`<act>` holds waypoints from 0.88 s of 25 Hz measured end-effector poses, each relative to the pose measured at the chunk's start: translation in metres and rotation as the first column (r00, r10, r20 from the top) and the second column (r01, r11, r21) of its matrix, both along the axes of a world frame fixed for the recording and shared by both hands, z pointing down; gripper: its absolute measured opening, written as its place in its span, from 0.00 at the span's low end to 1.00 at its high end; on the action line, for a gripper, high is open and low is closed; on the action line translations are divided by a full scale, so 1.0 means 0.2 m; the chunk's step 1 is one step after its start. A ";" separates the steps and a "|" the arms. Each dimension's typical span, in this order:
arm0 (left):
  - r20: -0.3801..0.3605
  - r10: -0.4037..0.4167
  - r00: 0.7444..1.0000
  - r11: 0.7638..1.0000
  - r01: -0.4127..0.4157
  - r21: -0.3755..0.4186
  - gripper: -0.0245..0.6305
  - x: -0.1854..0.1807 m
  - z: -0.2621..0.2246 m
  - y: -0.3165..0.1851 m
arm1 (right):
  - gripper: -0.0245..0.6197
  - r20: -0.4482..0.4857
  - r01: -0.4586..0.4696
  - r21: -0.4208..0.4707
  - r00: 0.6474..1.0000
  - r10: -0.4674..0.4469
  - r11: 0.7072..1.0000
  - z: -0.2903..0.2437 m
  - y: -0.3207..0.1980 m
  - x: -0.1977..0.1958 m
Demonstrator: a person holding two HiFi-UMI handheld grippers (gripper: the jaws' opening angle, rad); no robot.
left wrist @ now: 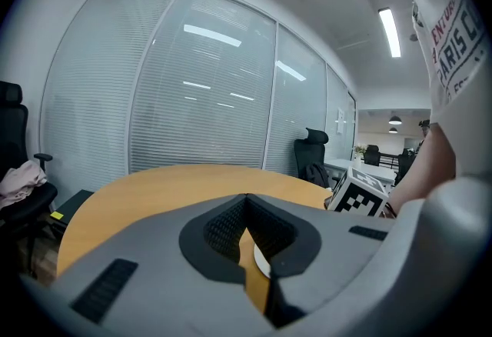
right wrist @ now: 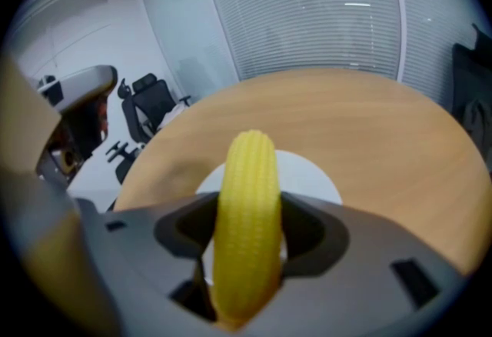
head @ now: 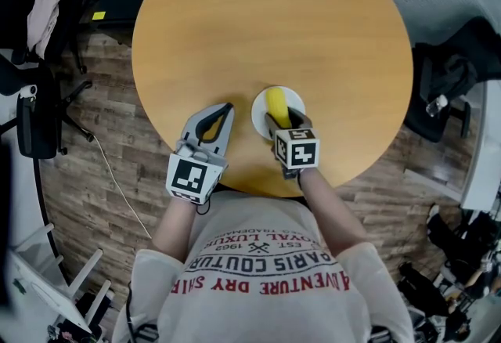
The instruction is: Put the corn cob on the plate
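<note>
Our right gripper (right wrist: pixel 244 239) clamps the corn cob (right wrist: pixel 247 181) over the plate (right wrist: pixel 311 174); a tilted release may roll it off.

Right claw (right wrist: pixel 247 251) clamps corn cob (right wrist: pixel 246 220) above white plate (right wrist: pixel 315 178).

A round wooden tabletop (head: pixel 266 28) stands on a plank floor (head: pixel 94 177), one black office chair (head: pixel 35 126) at 9 o'clock, a second chair (head: pixel 450 87) at 3 o'clock.
</note>
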State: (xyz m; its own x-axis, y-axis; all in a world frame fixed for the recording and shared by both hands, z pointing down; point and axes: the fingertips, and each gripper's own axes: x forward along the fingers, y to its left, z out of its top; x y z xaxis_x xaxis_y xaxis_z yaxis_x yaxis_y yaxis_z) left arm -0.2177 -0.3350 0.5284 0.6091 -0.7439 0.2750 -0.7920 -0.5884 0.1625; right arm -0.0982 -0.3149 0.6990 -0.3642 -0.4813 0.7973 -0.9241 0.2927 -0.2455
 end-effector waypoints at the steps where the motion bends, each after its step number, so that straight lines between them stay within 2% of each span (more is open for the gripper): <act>1: 0.001 -0.004 1.000 1.000 0.004 -0.002 0.09 0.00 0.00 0.00 | 0.45 -0.001 -0.002 0.000 1.000 0.002 1.000 0.00 0.00 0.00; 8: 0.013 -0.010 1.000 1.000 0.011 -0.007 0.09 -0.02 0.01 0.00 | 0.45 -0.057 0.026 0.017 0.998 -0.025 1.000 0.02 -0.01 0.00; 18: 0.015 -0.010 1.000 1.000 0.010 0.000 0.09 -0.03 0.01 0.00 | 0.45 -0.018 -0.002 0.004 1.000 0.002 1.000 0.01 -0.01 -0.02; 22: 0.030 0.005 1.000 1.000 -0.006 0.027 0.09 -0.03 0.01 0.00 | 0.45 -0.051 0.005 0.012 0.999 -0.004 1.000 -0.03 0.00 -0.01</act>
